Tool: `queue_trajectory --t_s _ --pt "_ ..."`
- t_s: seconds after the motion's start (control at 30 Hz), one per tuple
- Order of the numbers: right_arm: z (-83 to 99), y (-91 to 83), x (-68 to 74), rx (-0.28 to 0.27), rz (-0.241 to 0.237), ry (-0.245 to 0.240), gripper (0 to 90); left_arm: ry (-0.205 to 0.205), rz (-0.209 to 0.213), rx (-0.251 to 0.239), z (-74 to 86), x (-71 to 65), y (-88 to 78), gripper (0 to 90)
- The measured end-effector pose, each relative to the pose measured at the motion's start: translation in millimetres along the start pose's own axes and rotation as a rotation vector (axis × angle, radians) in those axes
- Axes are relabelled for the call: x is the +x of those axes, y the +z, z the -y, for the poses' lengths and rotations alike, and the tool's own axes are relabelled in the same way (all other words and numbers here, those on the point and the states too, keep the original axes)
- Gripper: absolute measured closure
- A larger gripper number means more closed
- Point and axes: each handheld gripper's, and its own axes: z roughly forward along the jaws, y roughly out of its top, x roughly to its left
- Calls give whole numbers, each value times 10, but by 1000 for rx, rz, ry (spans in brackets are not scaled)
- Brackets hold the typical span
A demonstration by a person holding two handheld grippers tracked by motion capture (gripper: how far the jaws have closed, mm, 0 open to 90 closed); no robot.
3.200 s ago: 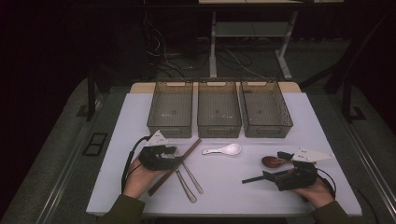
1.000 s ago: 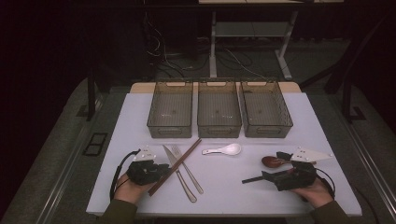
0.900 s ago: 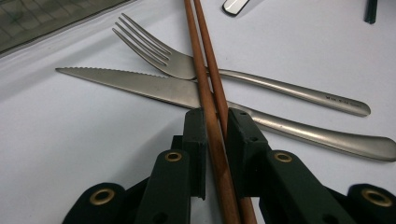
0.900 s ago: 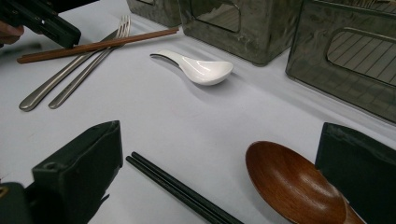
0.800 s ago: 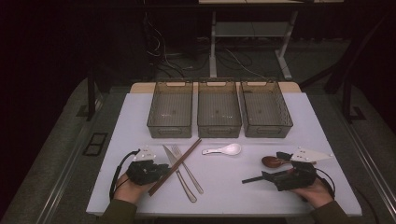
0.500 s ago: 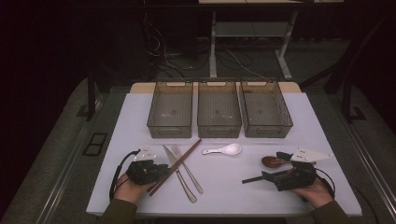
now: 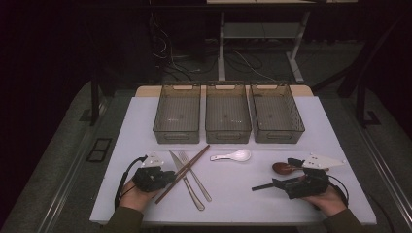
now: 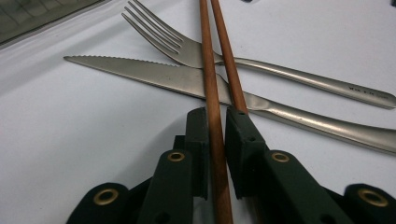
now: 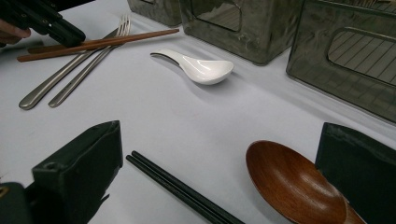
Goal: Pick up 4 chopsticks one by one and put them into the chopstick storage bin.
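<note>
Left gripper (image 8: 215, 122) has just been closing and clenches brown chopsticks (image 8: 212, 70) near the table's (image 7: 145, 121) front-left corner; right gripper (image 9: 217, 172) is spread; next, lift.

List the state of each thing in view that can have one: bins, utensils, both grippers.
Left bin: empty.
Middle bin: empty.
Right bin: empty.
Brown chopsticks: lying across knife and fork, one stick between the left gripper's jaws.
Knife: flat on table.
Fork: flat on table.
White spoon: bowl up, untouched.
Wooden spoon: between the right gripper's open jaws.
Black chopsticks: there too.
Left gripper: closed on chopstick.
Right gripper: open.
</note>
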Motion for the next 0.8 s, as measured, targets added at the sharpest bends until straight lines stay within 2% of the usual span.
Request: queue_trajectory --t_s 0.3,0.8 --pt "2 5 4 1 1 8 7 -1 -7 1 -7 -4 -1 818" --pt "21 31 14 2 -2 19 6 14 -27 -47 -48 -23 -84 828"
